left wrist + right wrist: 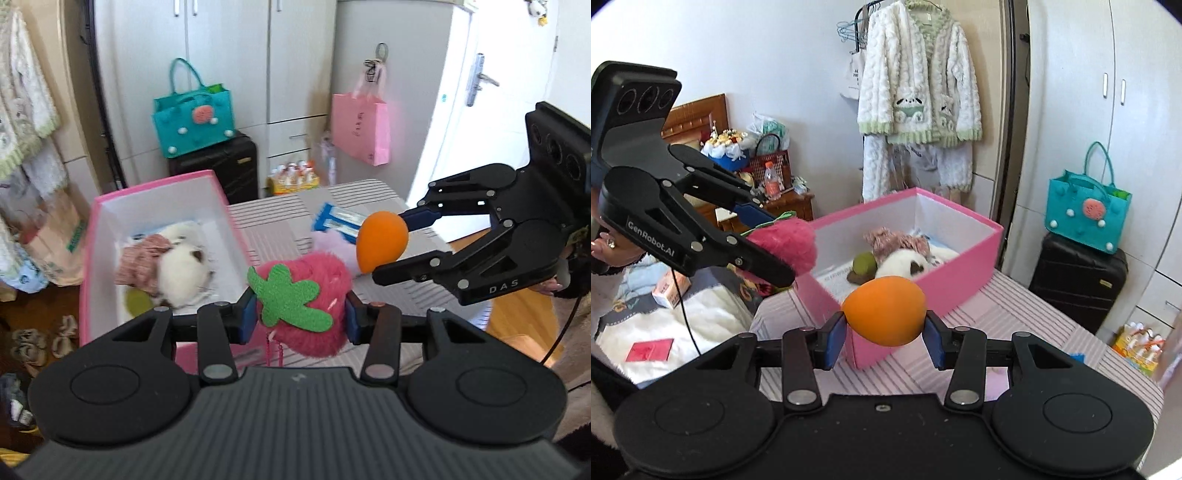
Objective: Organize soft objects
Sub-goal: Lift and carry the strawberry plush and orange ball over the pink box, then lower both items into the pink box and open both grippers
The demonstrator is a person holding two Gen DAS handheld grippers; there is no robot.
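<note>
Left gripper [301,317] pinching fuzzy pink strawberry plush [306,302] midair beside pink box [155,192]. Right gripper [884,334] pinching orange egg-shaped squishy [884,310] above striped table [1015,314]. Both looking light and compressible, squishy possibly slippery; gripping at widest middle seeming safest.

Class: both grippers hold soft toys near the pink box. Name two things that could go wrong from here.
1. The smooth orange egg-shaped toy is pinched only at its ends by the right gripper; it could squirt out.
2. The left gripper with the fluffy pink strawberry plush is close by; both could collide over the pink cardboard box.
</note>
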